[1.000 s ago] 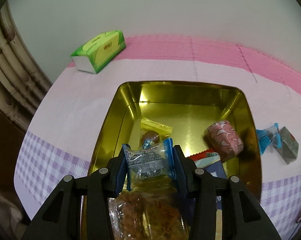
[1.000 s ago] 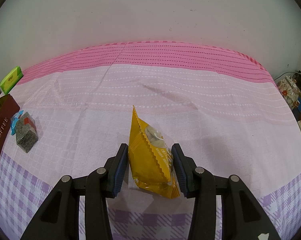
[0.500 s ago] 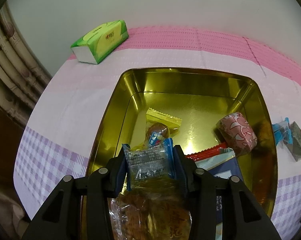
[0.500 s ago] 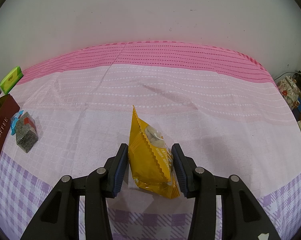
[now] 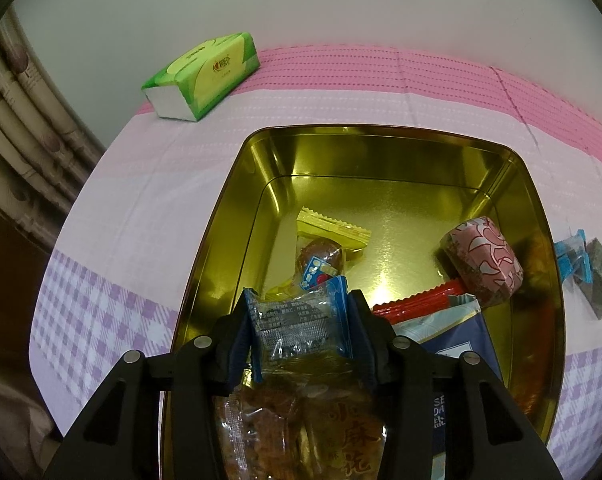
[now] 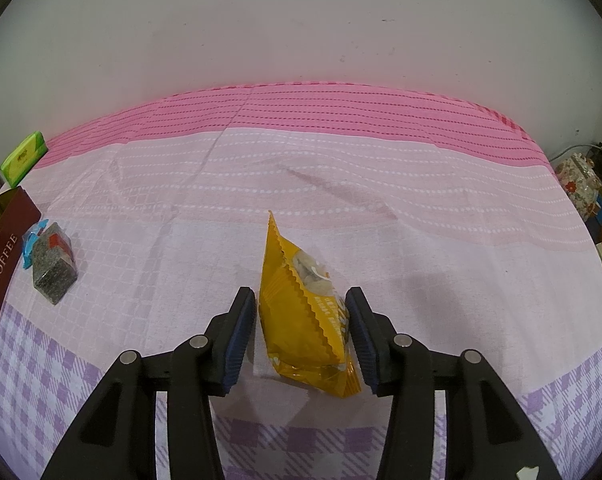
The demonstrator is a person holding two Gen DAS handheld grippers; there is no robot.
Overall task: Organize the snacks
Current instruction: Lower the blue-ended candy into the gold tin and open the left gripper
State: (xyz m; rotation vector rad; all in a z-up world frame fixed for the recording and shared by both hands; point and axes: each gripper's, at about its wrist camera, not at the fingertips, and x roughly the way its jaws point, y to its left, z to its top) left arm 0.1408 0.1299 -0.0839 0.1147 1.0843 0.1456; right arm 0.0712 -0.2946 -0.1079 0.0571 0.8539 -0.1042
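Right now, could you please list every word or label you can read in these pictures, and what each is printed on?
"TOFFEE": white letters on the maroon side of the gold tin; the Chinese characters beside it are too blurred.
"SE" and "DA": cut-off letters on the dark blue packet.
Green tissue box: logo too small.
Clear blue-edged packet in the left gripper: print unreadable.

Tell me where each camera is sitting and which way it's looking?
Left wrist view: rides on the left hand-held gripper, looking down into the gold tin; both black fingers show, clamping a clear snack packet.
Right wrist view: rides on the right hand-held gripper, looking across the pink tablecloth toward the wall; both fingers show either side of an orange snack bag.
Shared: the green tissue pack, the tin, and the dark snack with blue wrapper.
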